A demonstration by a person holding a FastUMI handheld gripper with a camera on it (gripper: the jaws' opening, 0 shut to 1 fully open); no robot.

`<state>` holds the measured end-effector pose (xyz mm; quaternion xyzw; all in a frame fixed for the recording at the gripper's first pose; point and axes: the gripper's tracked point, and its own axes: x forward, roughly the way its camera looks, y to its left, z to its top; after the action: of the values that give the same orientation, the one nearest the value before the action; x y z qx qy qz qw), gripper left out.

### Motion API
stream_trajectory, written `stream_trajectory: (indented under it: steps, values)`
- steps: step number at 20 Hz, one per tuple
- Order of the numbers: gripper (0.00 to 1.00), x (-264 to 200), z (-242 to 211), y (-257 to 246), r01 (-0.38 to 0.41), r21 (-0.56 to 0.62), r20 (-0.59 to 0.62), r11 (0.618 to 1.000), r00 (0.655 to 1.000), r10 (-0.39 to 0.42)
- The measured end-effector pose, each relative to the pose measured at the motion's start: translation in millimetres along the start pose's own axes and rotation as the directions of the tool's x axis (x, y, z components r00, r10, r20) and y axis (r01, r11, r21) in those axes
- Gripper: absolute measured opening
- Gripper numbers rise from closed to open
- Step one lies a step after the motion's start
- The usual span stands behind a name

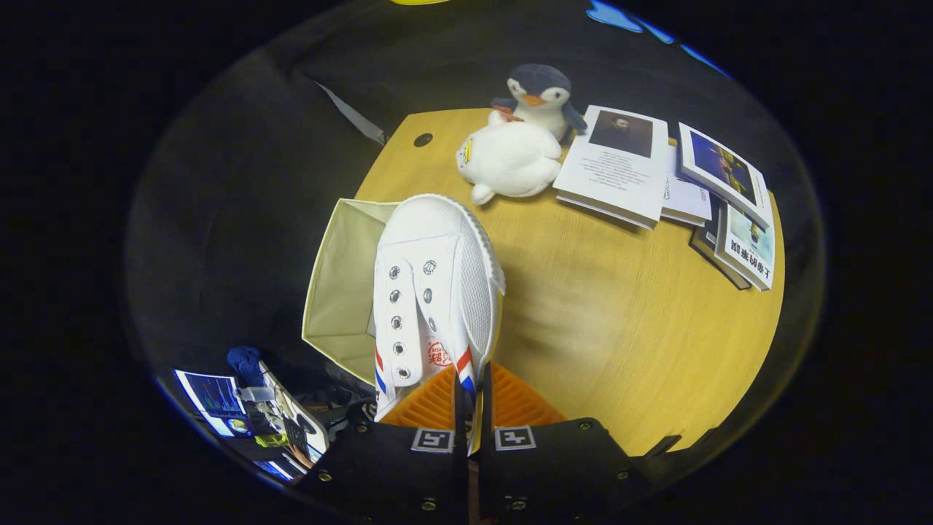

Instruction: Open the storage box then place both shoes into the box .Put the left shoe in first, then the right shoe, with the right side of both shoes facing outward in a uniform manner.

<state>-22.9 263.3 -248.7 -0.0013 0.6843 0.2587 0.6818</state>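
I am clamping my hand-held gripper on the shoe, toe pointing away toward upper centre, overlapping the open storage box.

we take this for a recording booth dressed as a home desk: a round wooden table at mid-frame, walled by black cloth. at the upper right lie books, with two plush toys beside them.
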Motion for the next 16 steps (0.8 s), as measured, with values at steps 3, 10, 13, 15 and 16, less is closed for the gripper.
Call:
stream_trajectory:
  steps: [3,10,13,15,16]
  values:
    - [0.06,6.2,12.9,28.7,-0.013,-0.038,-0.006,0.999,1.0,0.013]
    - [0.06,37.2,38.0,86.5,-0.018,-0.11,-0.05,0.994,0.999,0.012]
    - [0.06,52.1,46.0,101.2,-0.006,-0.135,-0.069,0.991,0.998,-0.003]
    - [0.06,61.8,47.9,108.1,0.004,-0.149,-0.083,0.989,0.996,-0.017]
    - [0.06,65.7,48.8,111.1,0.009,-0.15,-0.087,0.989,0.996,-0.022]
